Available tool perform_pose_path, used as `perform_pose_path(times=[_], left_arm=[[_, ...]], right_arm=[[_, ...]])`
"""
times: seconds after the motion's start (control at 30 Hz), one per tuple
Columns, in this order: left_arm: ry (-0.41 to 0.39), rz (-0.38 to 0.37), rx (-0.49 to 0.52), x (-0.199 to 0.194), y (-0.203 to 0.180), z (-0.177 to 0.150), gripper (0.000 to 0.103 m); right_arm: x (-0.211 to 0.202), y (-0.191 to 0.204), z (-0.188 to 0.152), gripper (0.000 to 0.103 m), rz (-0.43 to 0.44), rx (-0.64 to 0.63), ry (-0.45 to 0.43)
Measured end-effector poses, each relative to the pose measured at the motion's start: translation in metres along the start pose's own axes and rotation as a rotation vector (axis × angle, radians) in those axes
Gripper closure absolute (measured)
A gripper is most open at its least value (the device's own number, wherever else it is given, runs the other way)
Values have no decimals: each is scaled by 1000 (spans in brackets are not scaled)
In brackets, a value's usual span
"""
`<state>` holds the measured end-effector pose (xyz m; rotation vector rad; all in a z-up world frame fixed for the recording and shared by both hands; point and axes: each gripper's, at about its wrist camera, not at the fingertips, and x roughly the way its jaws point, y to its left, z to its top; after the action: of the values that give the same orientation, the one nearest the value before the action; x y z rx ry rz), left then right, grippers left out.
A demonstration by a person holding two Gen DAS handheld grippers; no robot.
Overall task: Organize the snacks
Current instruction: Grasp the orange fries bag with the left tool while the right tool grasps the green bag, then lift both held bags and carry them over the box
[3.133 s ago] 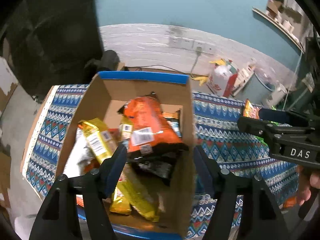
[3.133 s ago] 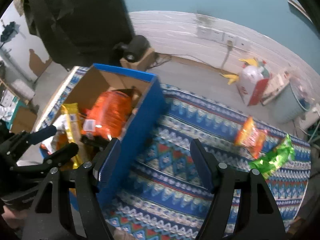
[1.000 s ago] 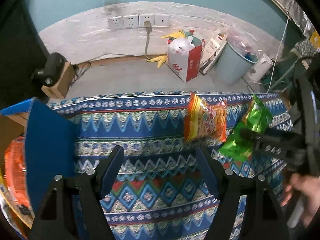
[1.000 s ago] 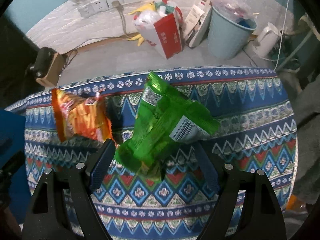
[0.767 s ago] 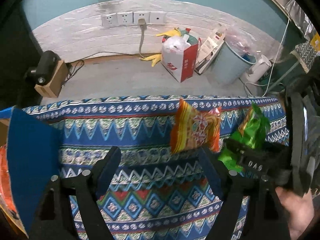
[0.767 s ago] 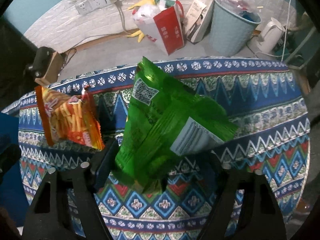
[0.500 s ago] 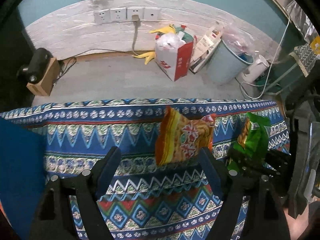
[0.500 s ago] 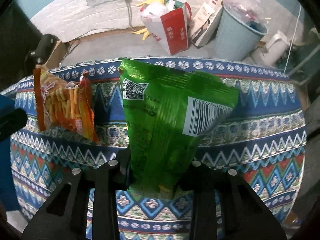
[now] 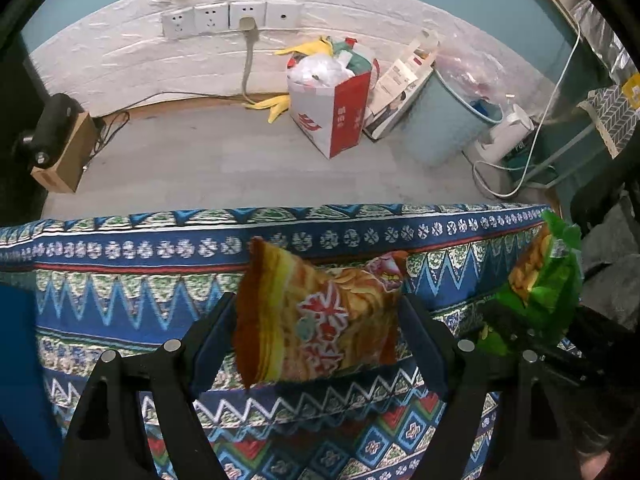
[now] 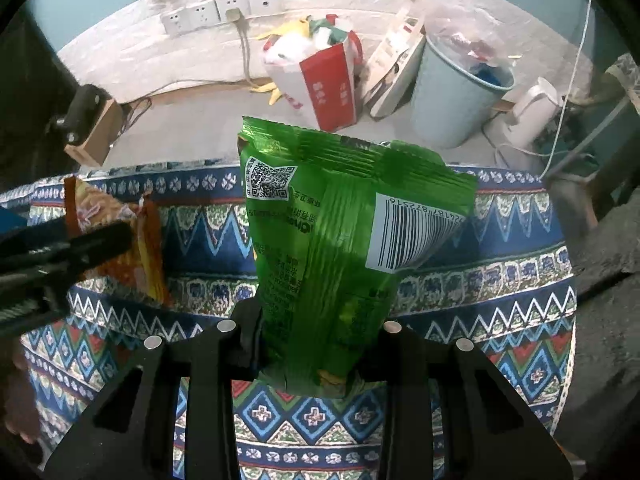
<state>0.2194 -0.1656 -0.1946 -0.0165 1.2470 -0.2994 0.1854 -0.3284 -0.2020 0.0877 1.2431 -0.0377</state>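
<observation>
The right hand-held gripper (image 10: pixel 310 344) has just closed and now clamps the crinkled green foil snack bag (image 10: pixel 344 240). The left hand-held gripper (image 9: pixel 316 332), jaws apart, now straddles the orange plastic chips bag (image 9: pixel 320 312) lying on the patterned bench (image 9: pixel 120 304), ready to grasp.

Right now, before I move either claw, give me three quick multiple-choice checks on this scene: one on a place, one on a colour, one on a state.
1. Where does the orange snack bag lie?
A. On the patterned cloth, between the left claw's fingers
B. In the pale blue bin
C. On the floor by the wall sockets

2. What colour is the bag in the right claw?
A. Red
B. Green
C. Yellow

3. How does the right claw stand?
A. Wide open over bare cloth
B. Open around the bag
C. Shut on the bag

Key: 1 A, the orange bag sits on the cloth, a finger on each side. 2 B, the green snack bag rises from that claw. 3 C, both fingers pinch the bag's lower end.
</observation>
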Motion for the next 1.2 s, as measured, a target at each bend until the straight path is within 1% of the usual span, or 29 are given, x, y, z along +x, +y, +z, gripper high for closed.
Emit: perform_pose_path(times=[0.13,0.2,0.23,0.27,0.33,0.37,0.4,0.5,0.6,0.87,1.0,1.2], left_arm=[[17,28,18,11,-5,1,21],[16,36,11,15,-4,1,21],[16,37,8,15,-4,1,22],[18,36,7,16,-3,1,25],[22,10,7,16,0,0,46],[16,18,9,16,1,0,52],[14,15,14,15,2,0,70],[25,-1,8,13,6,-3,75],[12,1,23,7,7,-6,81],[-4,20,43,-12,13,-19,83],[-19,20,27,-31,23,-29,83],[-49,56,40,-64,33,-41,83]], right_arm=[[-1,0,1,72,7,6,2],[-1,0,2,72,6,5,4],[-1,0,2,72,7,5,4],[-1,0,3,72,7,6,4],[-1,0,3,72,6,5,3],[-1,0,3,72,6,4,4],[-1,0,3,72,8,4,4],[-3,1,3,72,6,1,4],[-6,4,1,72,0,-10,0],[-18,13,-2,72,1,-29,-19],[-27,19,-5,72,5,-39,-31],[-45,33,-9,72,17,-59,-53]])
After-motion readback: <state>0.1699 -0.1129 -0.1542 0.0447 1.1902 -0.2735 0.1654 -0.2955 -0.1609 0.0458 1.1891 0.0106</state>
